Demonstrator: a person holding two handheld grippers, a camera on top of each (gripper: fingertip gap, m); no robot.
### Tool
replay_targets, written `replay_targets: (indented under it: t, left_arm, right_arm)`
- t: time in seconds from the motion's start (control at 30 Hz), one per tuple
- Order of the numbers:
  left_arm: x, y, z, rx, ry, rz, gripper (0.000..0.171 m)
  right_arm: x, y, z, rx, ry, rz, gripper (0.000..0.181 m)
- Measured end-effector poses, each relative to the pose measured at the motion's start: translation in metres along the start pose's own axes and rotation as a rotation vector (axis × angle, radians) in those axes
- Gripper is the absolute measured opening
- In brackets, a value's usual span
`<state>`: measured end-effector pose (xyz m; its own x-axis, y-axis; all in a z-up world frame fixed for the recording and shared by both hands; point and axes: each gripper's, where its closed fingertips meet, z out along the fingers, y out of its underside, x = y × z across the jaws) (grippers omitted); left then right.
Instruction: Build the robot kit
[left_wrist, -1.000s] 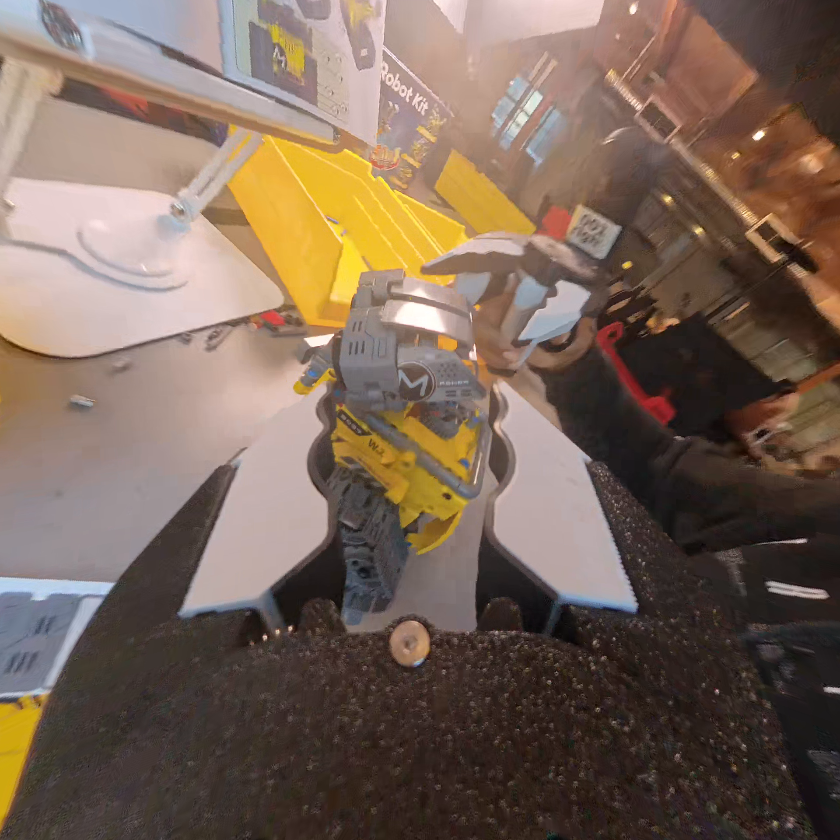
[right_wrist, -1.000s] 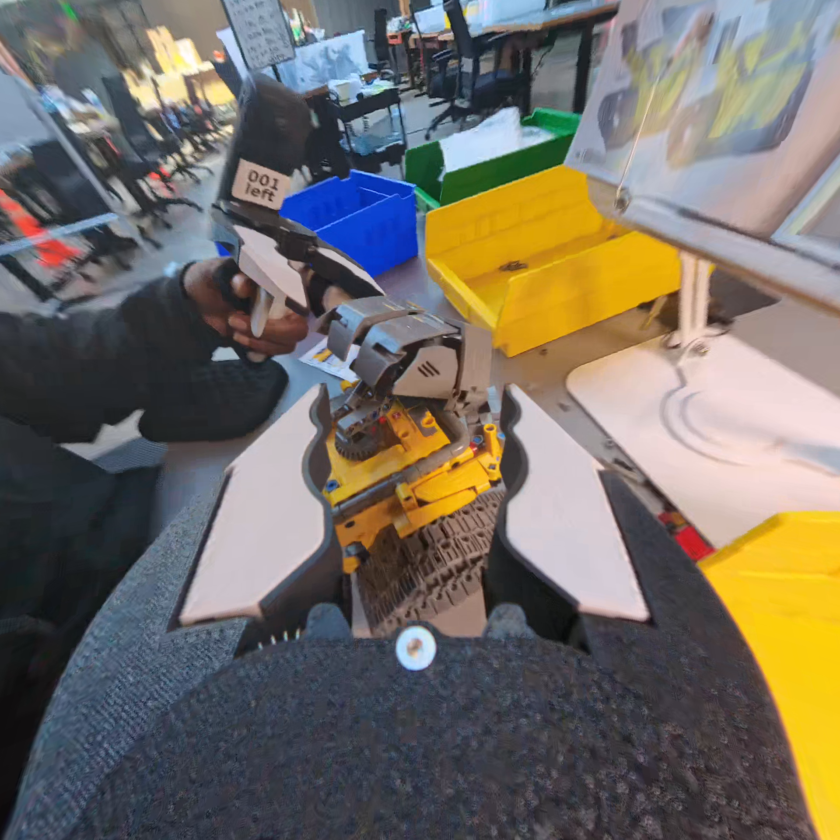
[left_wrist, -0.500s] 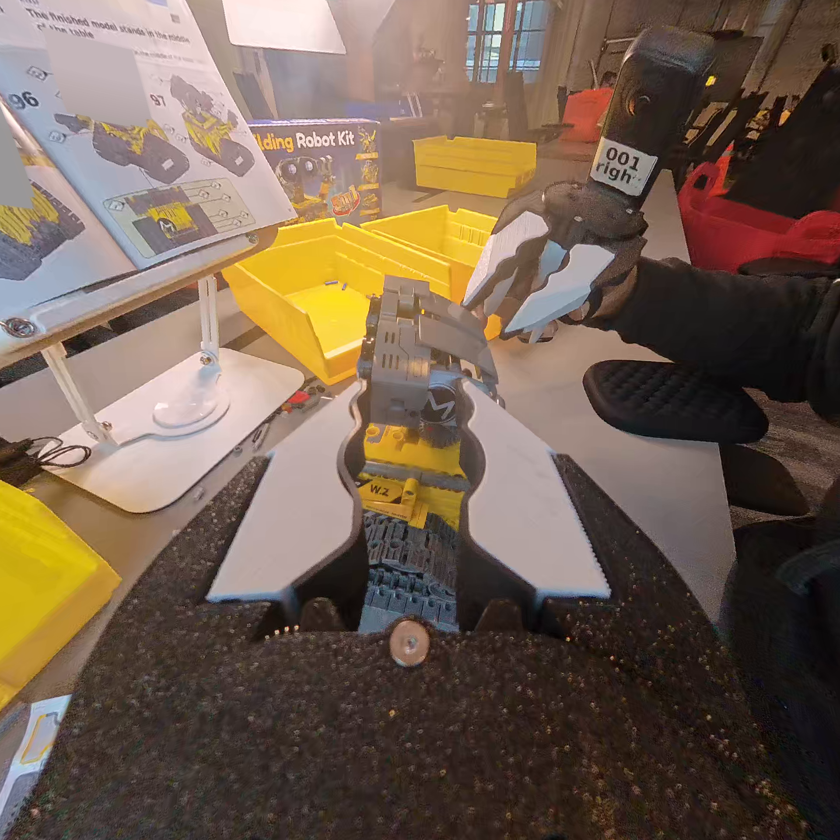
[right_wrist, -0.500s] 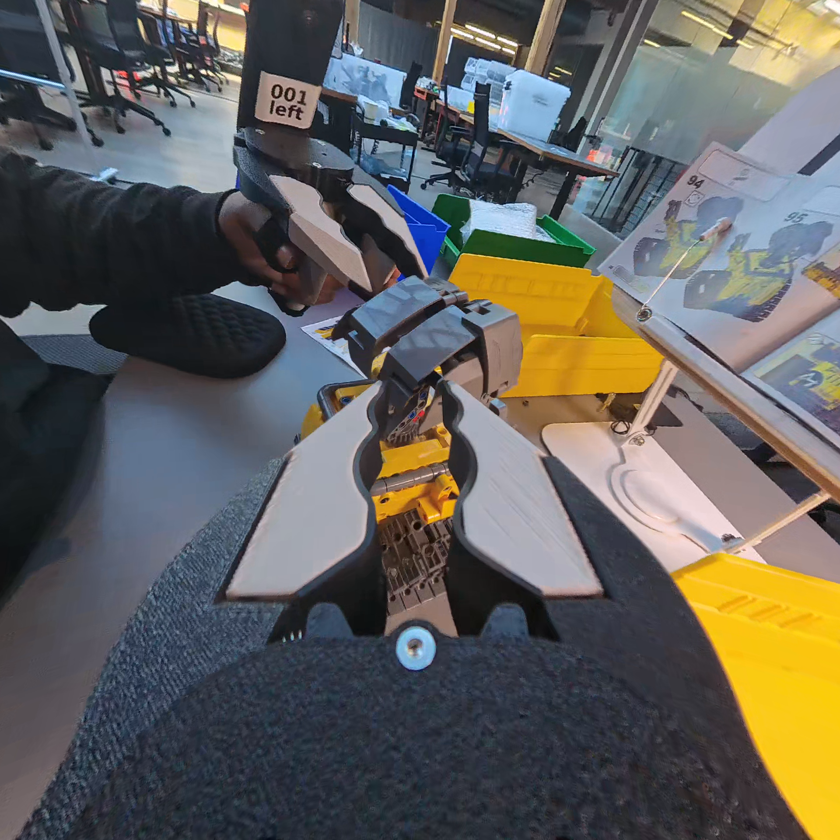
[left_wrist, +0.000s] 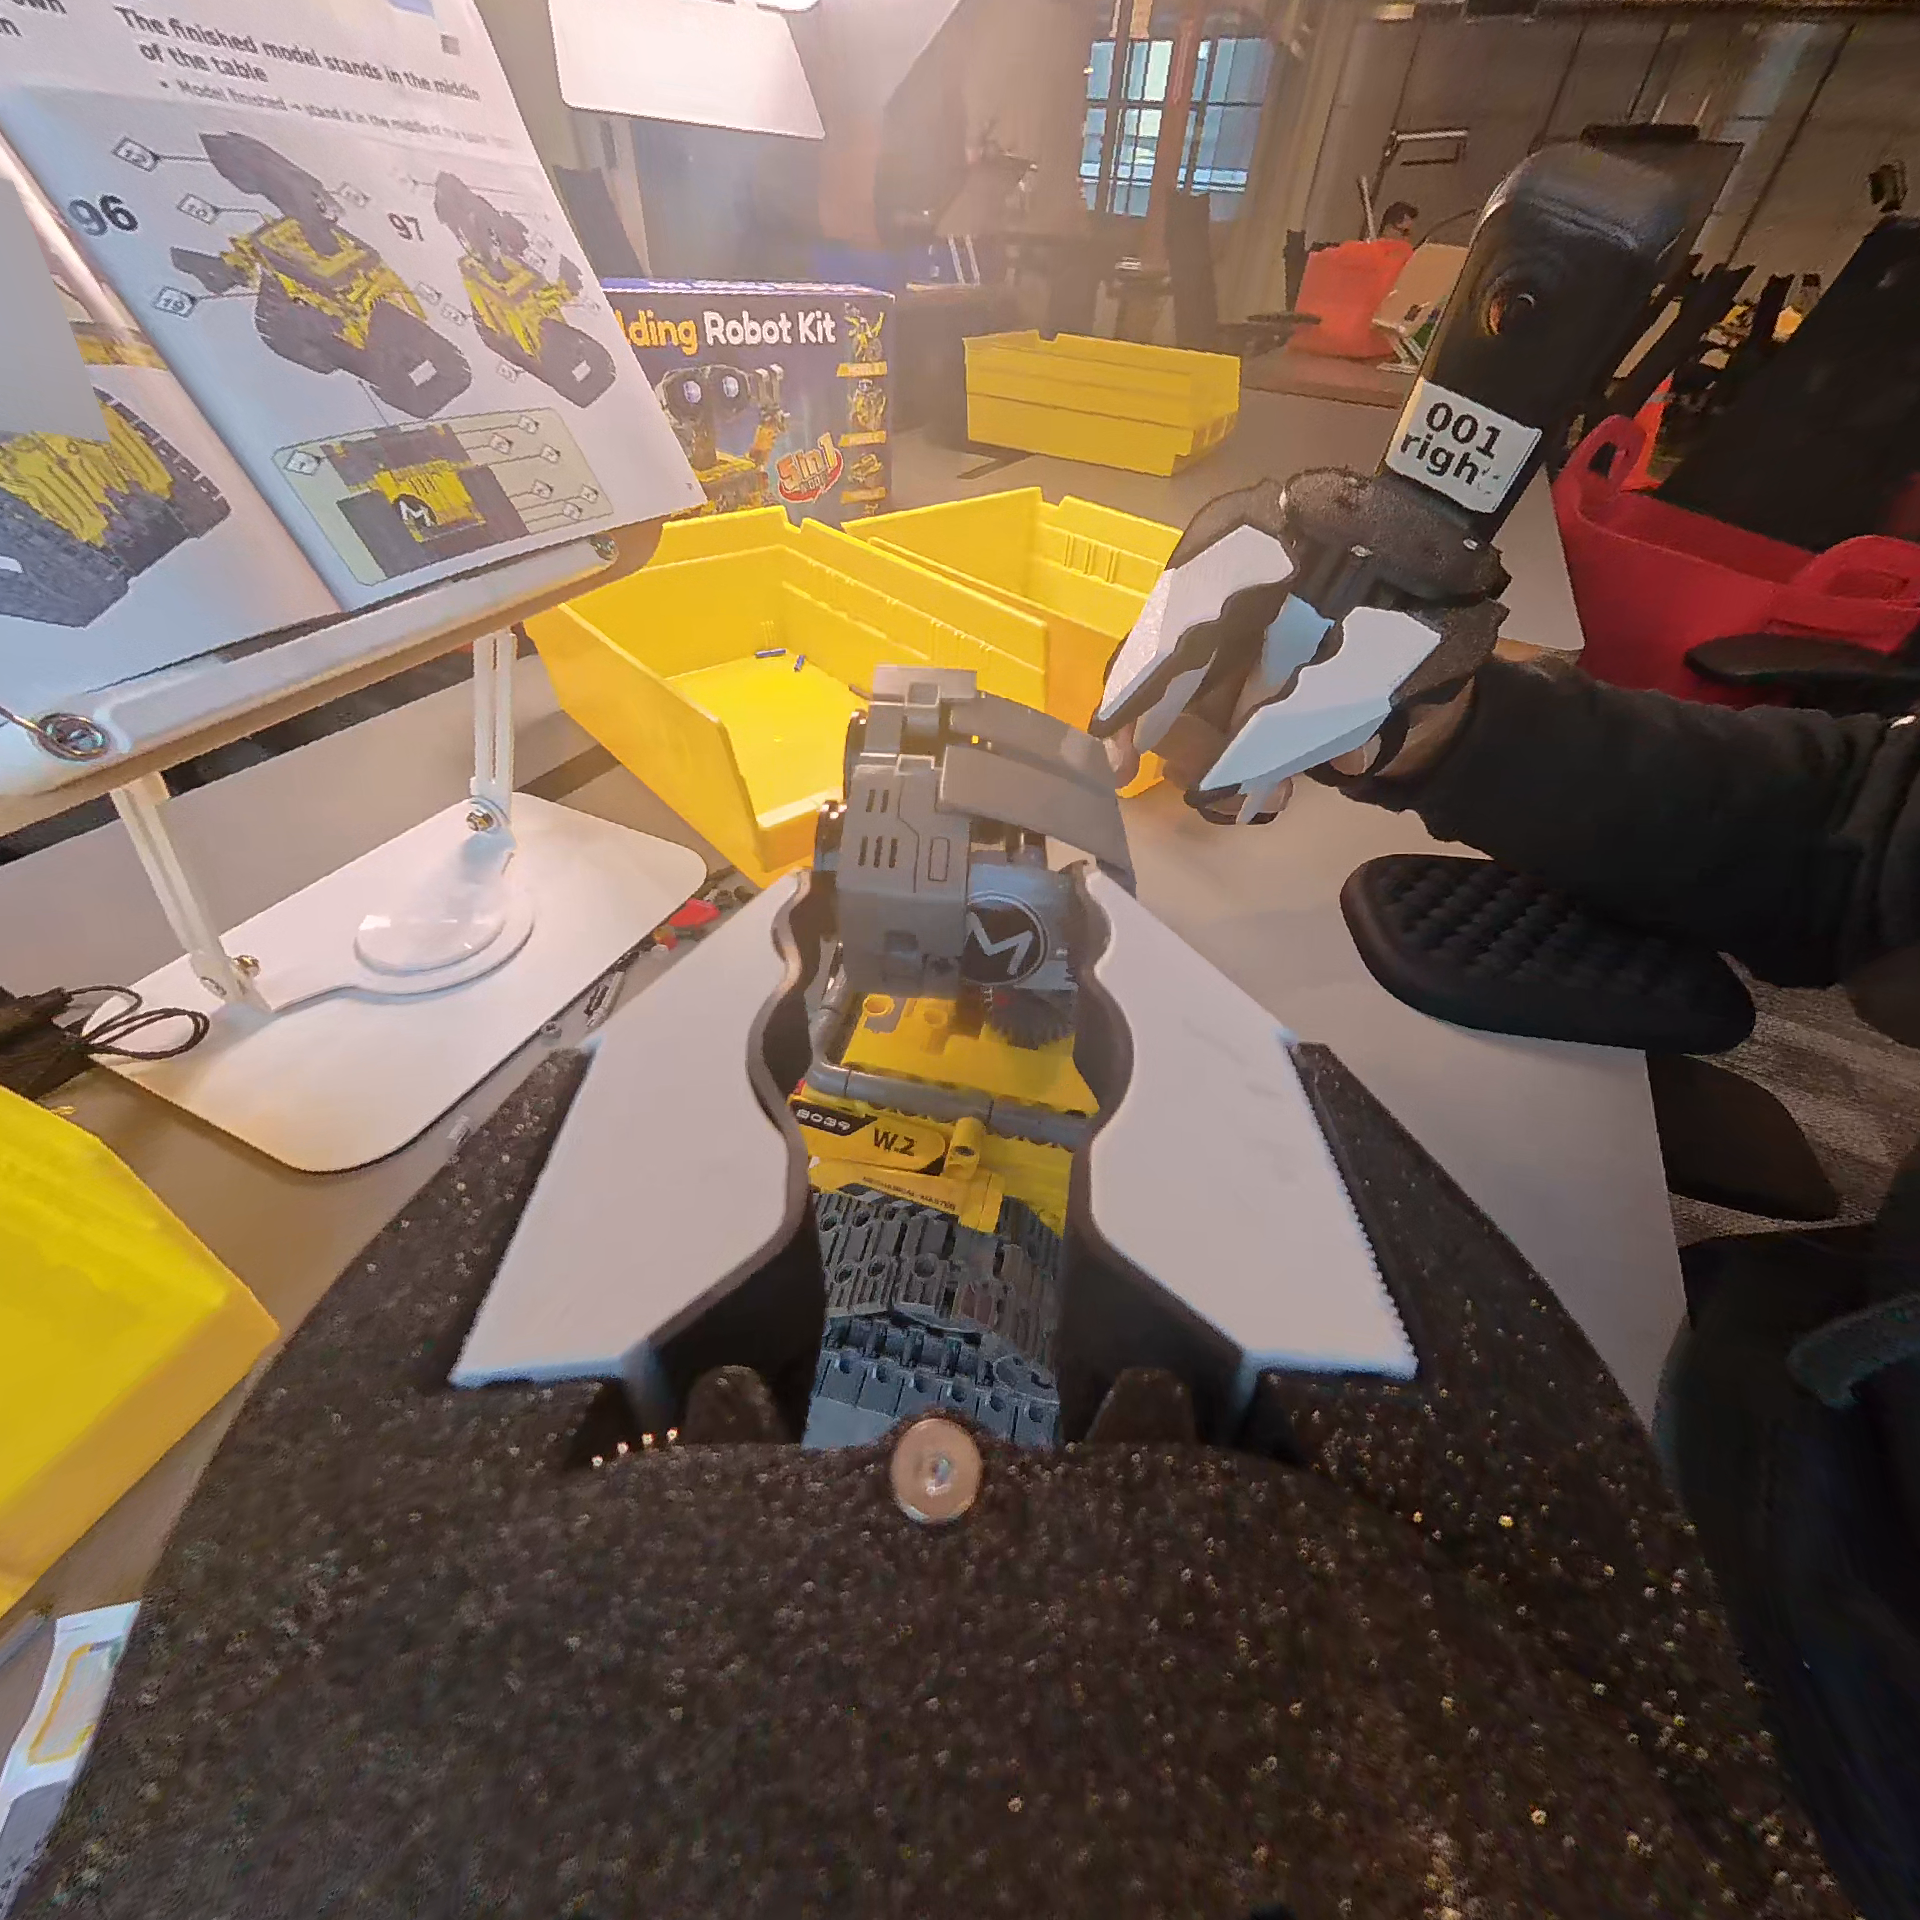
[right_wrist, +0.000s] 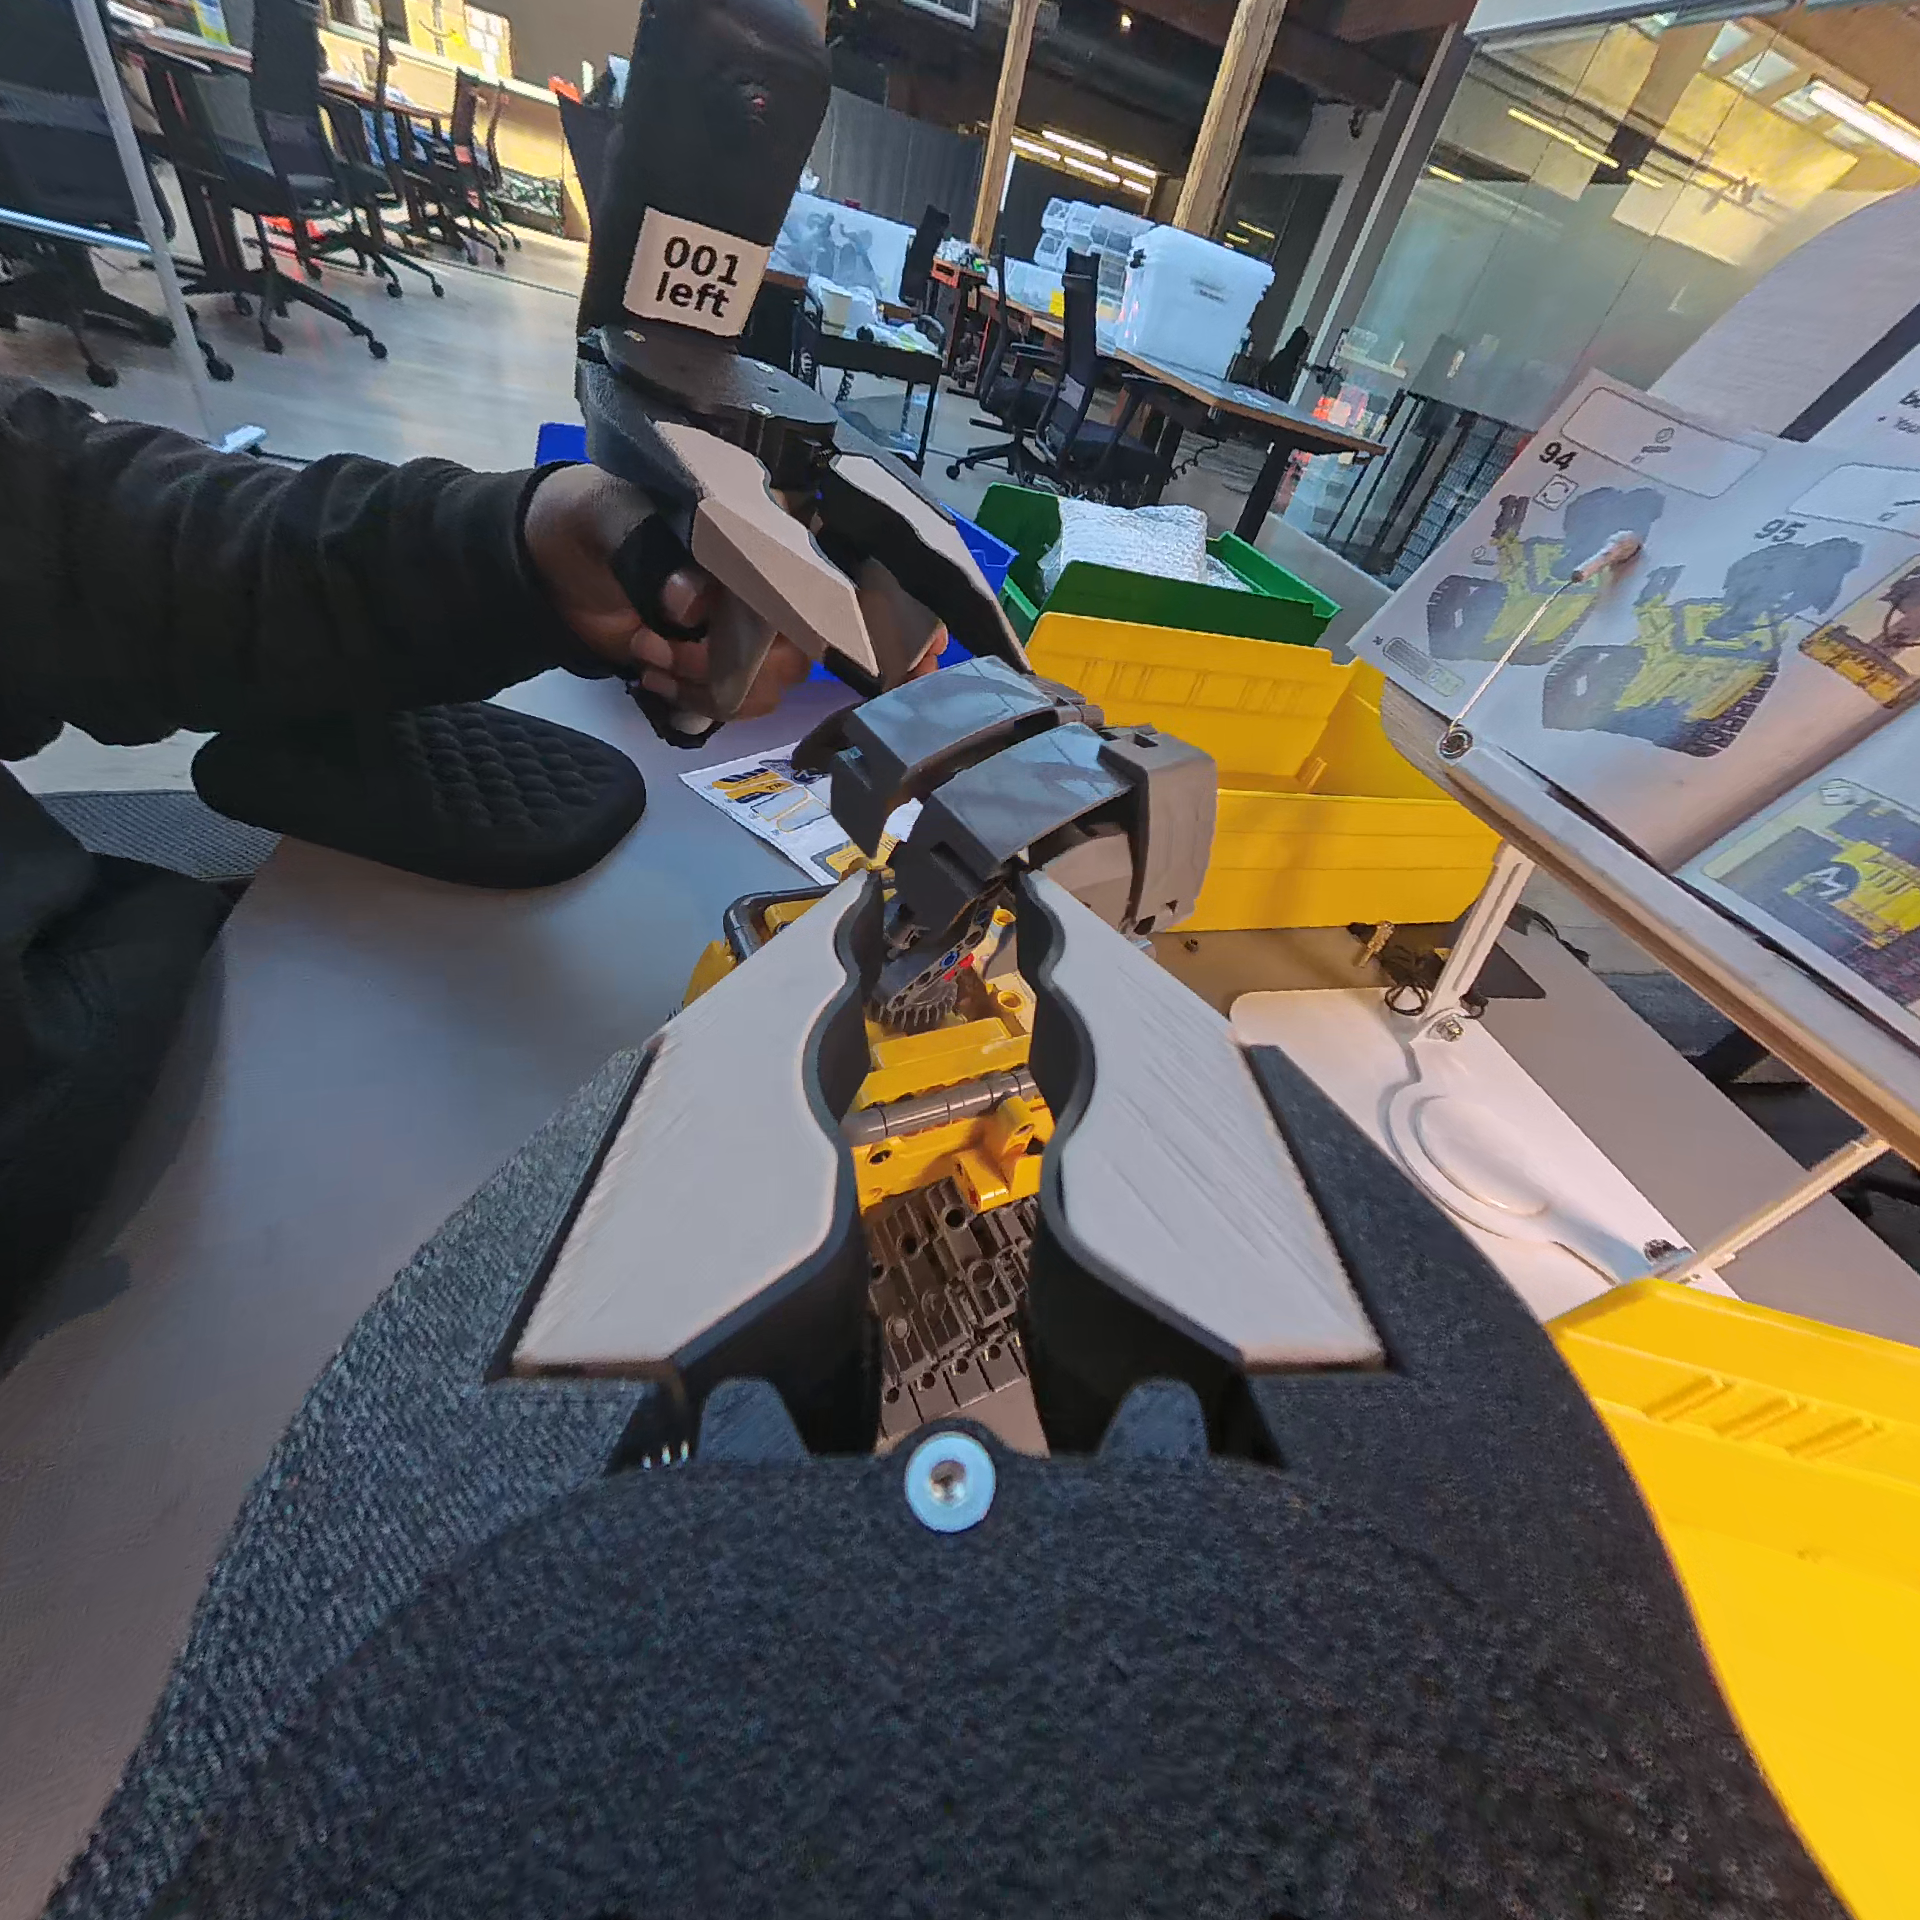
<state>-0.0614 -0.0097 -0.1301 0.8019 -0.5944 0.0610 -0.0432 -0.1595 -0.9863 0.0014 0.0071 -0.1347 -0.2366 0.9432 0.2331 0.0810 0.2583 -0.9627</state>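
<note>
So the brick-built tracked robot model (left_wrist: 935, 1101) stands upright on the grey table (left_wrist: 1247, 914), with dark tracks at the bottom, a yellow body in the middle and a grey head with angled flaps on top. Its tall axis runs straight up. The left gripper (left_wrist: 945, 883) faces it dead on: its jaws are spread wide with nothing pinched, and the model sits framed in the gap just past the tips. The right gripper (right_wrist: 943, 883) comes at it from the opposite side. Its jaws are also apart, and its tips are up by the flap at the right edge of the head. Honestly can't tell if they touch the flap or just hover beside it. Both are about equally close to the head. On the left there's an instruction booklet (left_wrist: 312, 312) on a white stand, with yellow bins (left_wrist: 727, 665) behind the model.
</note>
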Motion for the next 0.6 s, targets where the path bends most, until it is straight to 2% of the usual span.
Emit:
replay_targets:
  t: [0.13, 0.37, 0.43, 0.5, 0.6]
  left_arm:
    - [-0.001, 0.001, 0.003, -0.006, 0.014, -0.020, 0.052]
    - [-0.004, 0.002, 0.003, -0.009, 0.014, -0.024, 0.052]
    - [-0.009, 0.002, 0.003, -0.005, 0.015, -0.048, 0.052]
    - [-0.015, 0.004, 0.003, -0.002, 0.027, -0.085, 0.042]
    - [-0.020, 0.013, 0.009, -0.024, 0.082, -0.153, 0.050]
  right_arm:
    - [-0.001, 0.002, 0.000, -0.001, -0.004, 0.000, 0.025]
    - [-0.009, 0.006, 0.003, -0.021, -0.028, -0.006, 0.025]
    - [-0.022, 0.015, 0.005, -0.088, -0.076, -0.039, 0.028]
    - [-0.034, 0.033, 0.008, -0.190, -0.108, -0.101, 0.035]
    - [-0.039, 0.052, 0.013, -0.285, -0.094, -0.200, 0.034]
